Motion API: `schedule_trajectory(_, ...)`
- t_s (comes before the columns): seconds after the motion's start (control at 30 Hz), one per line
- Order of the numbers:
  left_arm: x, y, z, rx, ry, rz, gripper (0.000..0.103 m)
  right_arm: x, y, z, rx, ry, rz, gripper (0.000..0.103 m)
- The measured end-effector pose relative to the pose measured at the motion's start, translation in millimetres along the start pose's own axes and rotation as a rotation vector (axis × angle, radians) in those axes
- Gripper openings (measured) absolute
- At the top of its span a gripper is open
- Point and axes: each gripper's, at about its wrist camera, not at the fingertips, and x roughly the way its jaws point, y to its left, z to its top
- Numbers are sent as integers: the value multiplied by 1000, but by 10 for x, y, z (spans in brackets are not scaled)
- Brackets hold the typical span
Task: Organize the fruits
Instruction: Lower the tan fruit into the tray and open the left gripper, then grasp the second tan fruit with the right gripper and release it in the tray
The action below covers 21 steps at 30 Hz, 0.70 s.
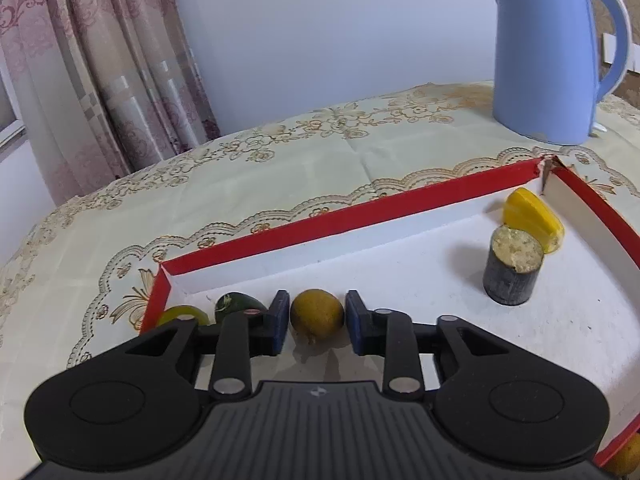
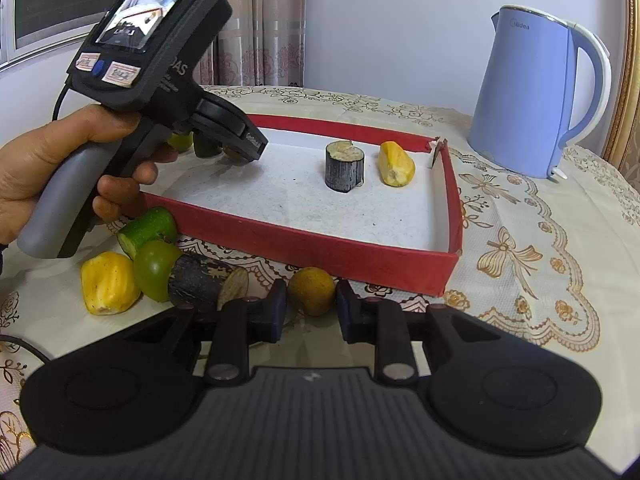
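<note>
A shallow red tray (image 1: 312,224) with a white floor lies on the tablecloth. My left gripper (image 1: 317,322) is open inside its near left corner, fingers either side of a small brown-yellow round fruit (image 1: 317,314), with small gaps. A dark green fruit (image 1: 236,304) and a yellow-green one (image 1: 182,314) lie left of it. A dark sugarcane stub (image 1: 512,266) and a yellow jackfruit piece (image 1: 534,214) stand at the tray's far right. My right gripper (image 2: 311,306) is open around another brown-yellow round fruit (image 2: 311,290) on the cloth outside the red tray (image 2: 320,248).
A blue electric kettle (image 2: 532,96) stands behind the tray at the right. On the cloth left of my right gripper lie a dark sugarcane piece (image 2: 200,282), a green fruit (image 2: 154,268), a yellow jackfruit piece (image 2: 106,282) and a green cucumber piece (image 2: 146,228). Curtains hang behind.
</note>
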Motion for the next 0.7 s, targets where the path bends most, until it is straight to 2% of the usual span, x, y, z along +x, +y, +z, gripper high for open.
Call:
schedule_trajectory(0.03,-3,12,3,-7,4,-10,52,0,1,0,0,0,0,25)
schedule_trajectory(0.07,-15,26,3,-16,5,-25,62,0,2,0,0,0,0,25)
schedule_trajectory(0.1,-41,44,-1,-25,-3,-39,70,0,2,0,0,0,0,25)
schedule_trajectory(0.13,-80,55,-8,-32,-14,-48,74,1,2,0,0,0,0,25)
schedule_trajectory(0.3,-300,44,-27,13,-75,5,75,1,8,1,-3,0,-2,25)
schedule_trajectory(0.43,-552,133,-70,-8,-117,-13,75,0,9,1,-4,0,-3,25)
schedule_trajectory(0.53,-743,194,-172,-17,-143,26,84,-1,8,1,-4,0,-3,25)
schedule_trajectory(0.7,-941,387,-394,-73,-143,64,84,-34,-23,-1,17,-16,5,25)
